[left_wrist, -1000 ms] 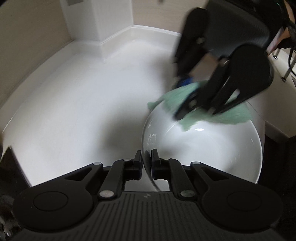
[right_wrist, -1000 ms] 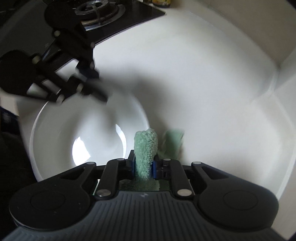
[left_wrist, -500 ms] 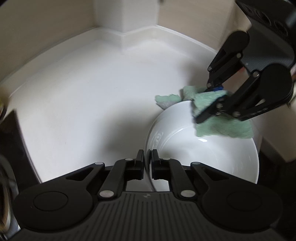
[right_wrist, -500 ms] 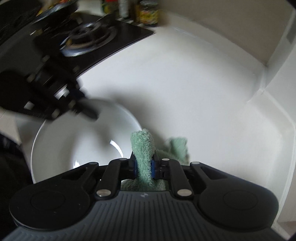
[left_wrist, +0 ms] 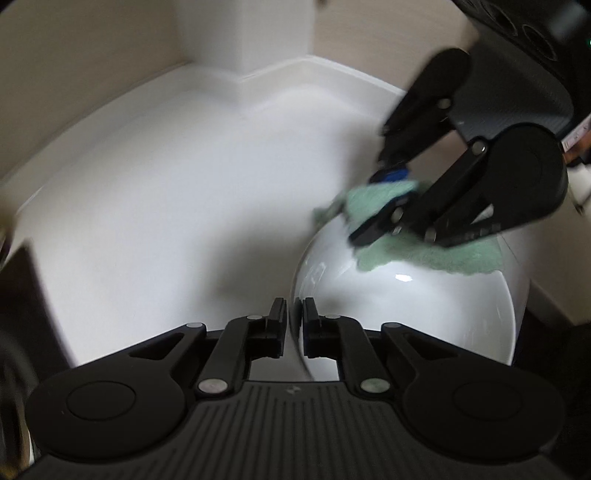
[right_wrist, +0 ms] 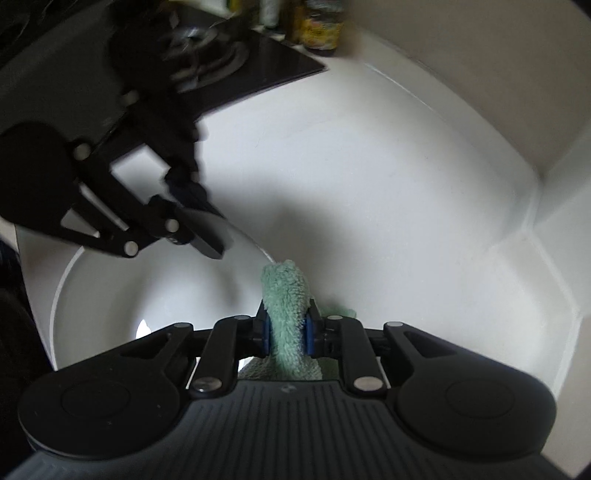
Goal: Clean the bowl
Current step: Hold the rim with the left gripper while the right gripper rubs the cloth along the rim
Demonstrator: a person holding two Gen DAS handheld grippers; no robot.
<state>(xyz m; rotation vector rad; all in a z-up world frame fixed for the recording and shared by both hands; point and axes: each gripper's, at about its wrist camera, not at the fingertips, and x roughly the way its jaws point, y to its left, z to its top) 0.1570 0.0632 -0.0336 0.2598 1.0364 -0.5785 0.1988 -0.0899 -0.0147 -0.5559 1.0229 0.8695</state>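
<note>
A white bowl [left_wrist: 424,310] sits on the white counter; it also shows in the right wrist view [right_wrist: 155,295]. My left gripper [left_wrist: 294,321] is shut on the bowl's near rim; in the right wrist view it [right_wrist: 199,236] grips the far rim. My right gripper [right_wrist: 286,328] is shut on a green cloth [right_wrist: 286,306]. In the left wrist view the right gripper [left_wrist: 384,206] presses the cloth [left_wrist: 424,254] against the bowl's far inner wall and rim.
White counter [left_wrist: 166,206] ends at a raised back edge and beige wall. A black gas hob [right_wrist: 229,62] lies beyond the bowl, with jars [right_wrist: 317,26] behind it. The counter's front edge is close to the bowl.
The right gripper with the cloth has shifted along the bowl's far rim. The left gripper keeps its hold on the rim; the bowl has turned slightly.
</note>
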